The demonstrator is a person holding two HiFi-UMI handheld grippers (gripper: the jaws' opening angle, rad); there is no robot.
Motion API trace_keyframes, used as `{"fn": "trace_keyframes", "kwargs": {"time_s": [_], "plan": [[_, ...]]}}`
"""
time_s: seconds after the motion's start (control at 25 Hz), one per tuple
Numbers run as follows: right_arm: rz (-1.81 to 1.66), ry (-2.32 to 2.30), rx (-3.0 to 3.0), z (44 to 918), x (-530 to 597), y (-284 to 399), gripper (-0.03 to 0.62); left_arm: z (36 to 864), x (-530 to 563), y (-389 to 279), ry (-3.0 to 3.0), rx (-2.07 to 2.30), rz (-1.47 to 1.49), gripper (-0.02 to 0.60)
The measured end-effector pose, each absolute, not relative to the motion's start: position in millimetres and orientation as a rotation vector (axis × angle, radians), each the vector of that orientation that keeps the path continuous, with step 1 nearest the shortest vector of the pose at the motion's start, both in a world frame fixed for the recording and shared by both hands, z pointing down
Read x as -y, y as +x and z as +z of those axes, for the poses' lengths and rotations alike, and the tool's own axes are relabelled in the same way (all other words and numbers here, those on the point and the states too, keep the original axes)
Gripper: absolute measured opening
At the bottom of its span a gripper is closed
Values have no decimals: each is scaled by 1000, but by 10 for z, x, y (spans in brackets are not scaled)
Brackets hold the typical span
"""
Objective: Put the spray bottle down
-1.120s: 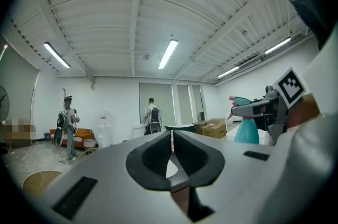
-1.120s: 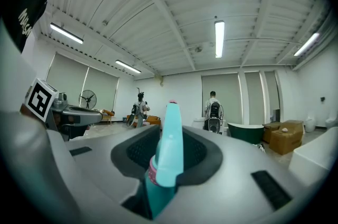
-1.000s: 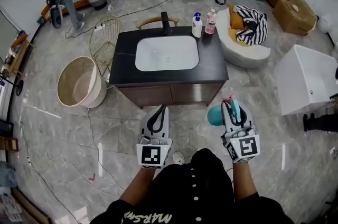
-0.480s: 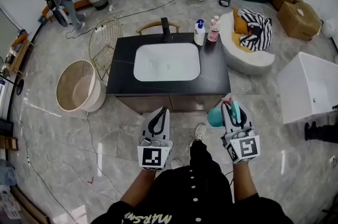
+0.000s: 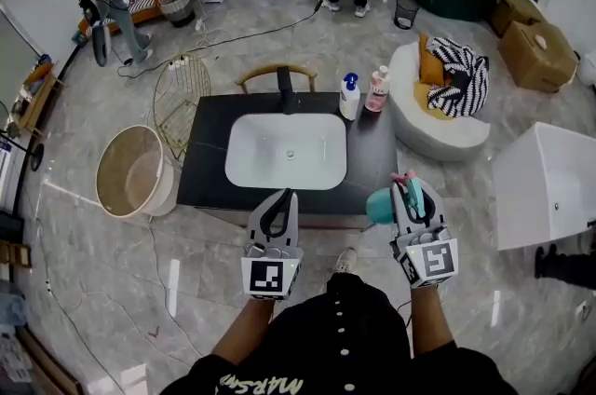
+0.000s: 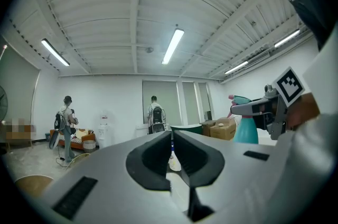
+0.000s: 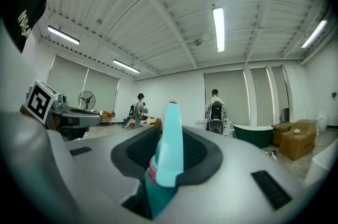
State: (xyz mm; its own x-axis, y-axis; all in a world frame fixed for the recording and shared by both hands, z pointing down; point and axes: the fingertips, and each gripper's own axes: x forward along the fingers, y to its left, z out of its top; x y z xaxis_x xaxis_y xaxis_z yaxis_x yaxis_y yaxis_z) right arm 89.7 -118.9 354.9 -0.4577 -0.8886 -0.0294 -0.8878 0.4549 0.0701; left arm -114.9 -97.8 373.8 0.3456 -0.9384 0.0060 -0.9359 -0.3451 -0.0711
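Although nothing had yet been set down, the task looked close to its last step. On the left, the left gripper (image 5: 283, 196) was held level, its fingers (image 6: 150, 159) together with nothing between them. Ahead of it lay the dark tabletop (image 5: 207, 162) with a white sink (image 5: 287, 151) sunk in its middle and two small bottles (image 5: 349, 95) standing at its back right corner. On the right, the right gripper (image 5: 408, 190) had its fingers (image 7: 203, 157) clamped on the spray bottle (image 5: 380, 205), which was upright in the air at the tabletop's near right edge and not resting on anything. What remained, by my judgement, was to carry it over bare tabletop, lower it and let go.

Compared with a second before, the person had closed on the vanity: a strip of floor then showed between the grippers and the cabinet front, whereas now both grippers reached its near edge. The grip on the bottle and the empty left fingers looked unchanged
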Motion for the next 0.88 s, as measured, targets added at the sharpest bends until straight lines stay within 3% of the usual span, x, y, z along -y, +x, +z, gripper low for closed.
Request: {"fn": "trace_keyframes", "kwargs": {"time_s": [0.56, 0.88], "plan": [[-129, 1560, 2698, 3511, 2282, 1340, 91, 3647, 2018, -636, -2501, -1817, -69, 21], [-115, 1548, 2692, 3568, 2632, 1217, 91, 3707, 2249, -768, -2511, -1829, -101, 21]]}}
